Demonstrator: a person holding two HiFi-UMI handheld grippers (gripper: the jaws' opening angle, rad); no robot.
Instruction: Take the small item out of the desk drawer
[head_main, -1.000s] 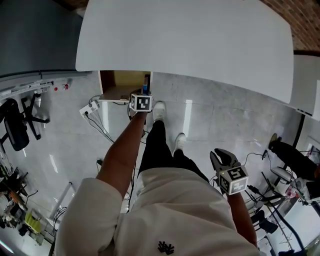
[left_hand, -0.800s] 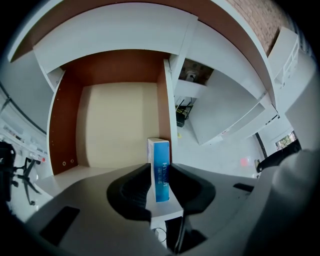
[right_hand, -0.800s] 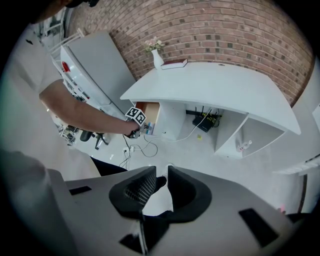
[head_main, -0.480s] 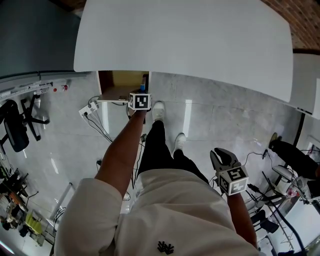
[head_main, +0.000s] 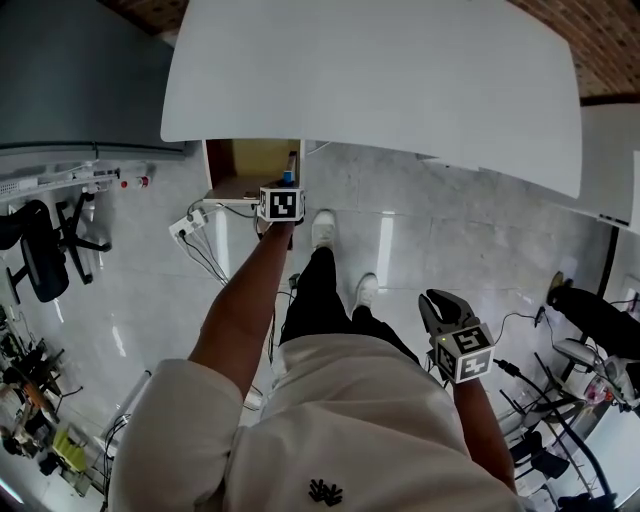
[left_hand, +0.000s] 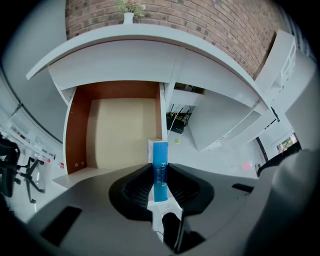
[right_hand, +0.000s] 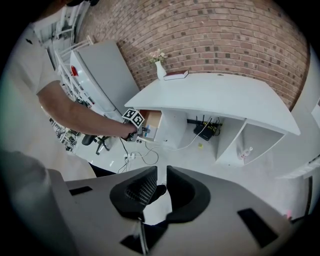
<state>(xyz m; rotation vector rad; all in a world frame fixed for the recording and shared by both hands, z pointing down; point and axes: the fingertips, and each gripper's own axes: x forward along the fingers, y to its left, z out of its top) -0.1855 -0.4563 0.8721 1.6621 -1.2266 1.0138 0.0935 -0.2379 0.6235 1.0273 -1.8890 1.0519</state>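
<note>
Left gripper (left_hand: 160, 175) clamped on small blue box (left_hand: 160, 154), box upright at front right corner of open drawer (left_hand: 120, 130). White desk (left_hand: 150, 55) above drawer. Right gripper (right_hand: 161, 172) well away from drawer, jaws slightly apart, empty.

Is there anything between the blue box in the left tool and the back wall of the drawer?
No. In the left gripper view only the bare drawer bottom lies between the blue box and the back wall.
</note>
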